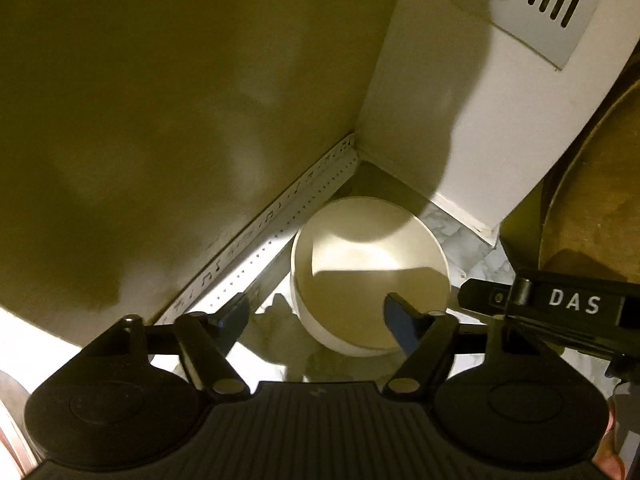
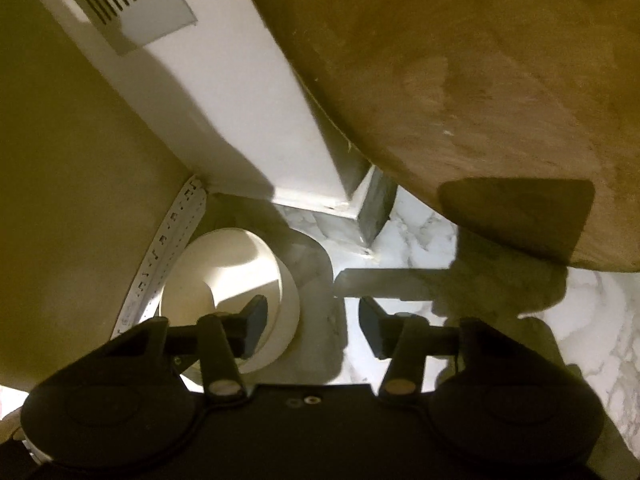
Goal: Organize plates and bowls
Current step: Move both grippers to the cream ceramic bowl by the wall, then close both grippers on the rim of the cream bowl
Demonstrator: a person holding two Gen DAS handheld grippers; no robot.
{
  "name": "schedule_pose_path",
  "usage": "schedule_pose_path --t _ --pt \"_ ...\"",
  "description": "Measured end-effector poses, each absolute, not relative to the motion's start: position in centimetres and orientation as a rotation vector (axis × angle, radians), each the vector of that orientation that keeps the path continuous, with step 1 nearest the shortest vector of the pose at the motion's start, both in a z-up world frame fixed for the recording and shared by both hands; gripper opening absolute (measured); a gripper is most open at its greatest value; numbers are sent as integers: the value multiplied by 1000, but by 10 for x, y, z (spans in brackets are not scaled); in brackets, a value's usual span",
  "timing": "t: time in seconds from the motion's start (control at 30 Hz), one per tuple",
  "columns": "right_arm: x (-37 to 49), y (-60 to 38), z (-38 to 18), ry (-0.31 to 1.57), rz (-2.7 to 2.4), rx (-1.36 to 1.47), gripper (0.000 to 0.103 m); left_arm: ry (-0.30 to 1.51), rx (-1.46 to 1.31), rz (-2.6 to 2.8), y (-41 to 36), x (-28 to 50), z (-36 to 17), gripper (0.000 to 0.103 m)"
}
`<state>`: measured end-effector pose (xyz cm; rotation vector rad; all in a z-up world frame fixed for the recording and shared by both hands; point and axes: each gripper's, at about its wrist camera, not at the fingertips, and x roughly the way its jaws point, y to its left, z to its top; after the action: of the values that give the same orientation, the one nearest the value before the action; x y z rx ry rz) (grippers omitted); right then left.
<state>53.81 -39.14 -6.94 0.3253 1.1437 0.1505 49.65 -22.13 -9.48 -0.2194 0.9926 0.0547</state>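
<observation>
The left gripper (image 1: 320, 320) had its fingers (image 1: 402, 326) spread wide, one inside the white bowl (image 1: 368, 264) and the other outside over the surface, neither pressing the rim. The right gripper (image 2: 312, 322) stood partly open and held nothing; its left finger (image 2: 256, 316) hung over the bowl's (image 2: 224, 276) rim, the other over the marble surface (image 2: 420, 236). The bowl sat in the corner, just beside a perforated metal strip (image 1: 280, 224) at the foot of the yellowish wall (image 1: 160, 100). A white vented appliance (image 2: 224, 92) and a round wooden board (image 2: 460, 80) stood near.

White bowl (image 2: 240, 276) across gripper's (image 2: 314, 322) left finger.
</observation>
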Motion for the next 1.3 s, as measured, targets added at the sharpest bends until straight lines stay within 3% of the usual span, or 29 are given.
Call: schedule_pose_path --t 0.1,0.17,0.3,0.37,0.6,0.7,0.77,0.97,1.3 --pt "544 -387 -75 1154 164 320 41 1000 -197 68 -223 503 -98 65" --pt "547 -383 -79 1160 178 306 37 1007 -181 57 -225 507 -100 54" --pt "551 -374 -85 1168 198 267 28 1013 -161 58 -226 510 -104 50" --pt "553 -370 -86 1166 200 249 24 1020 -157 58 -225 513 -106 41" --pt "556 -361 -87 1161 225 207 8 1035 -119 50 -226 518 -110 33" --pt "556 -358 -86 1159 227 181 8 1043 -102 42 -225 518 -110 28" --pt "554 -359 -86 1164 222 174 7 1054 -91 28 -225 517 -112 19" --pt "543 -362 -83 1176 211 156 6 1070 -51 -7 -228 509 -111 12" --pt "526 -366 -57 1163 186 153 5 1059 2 -80 -241 488 -88 11"
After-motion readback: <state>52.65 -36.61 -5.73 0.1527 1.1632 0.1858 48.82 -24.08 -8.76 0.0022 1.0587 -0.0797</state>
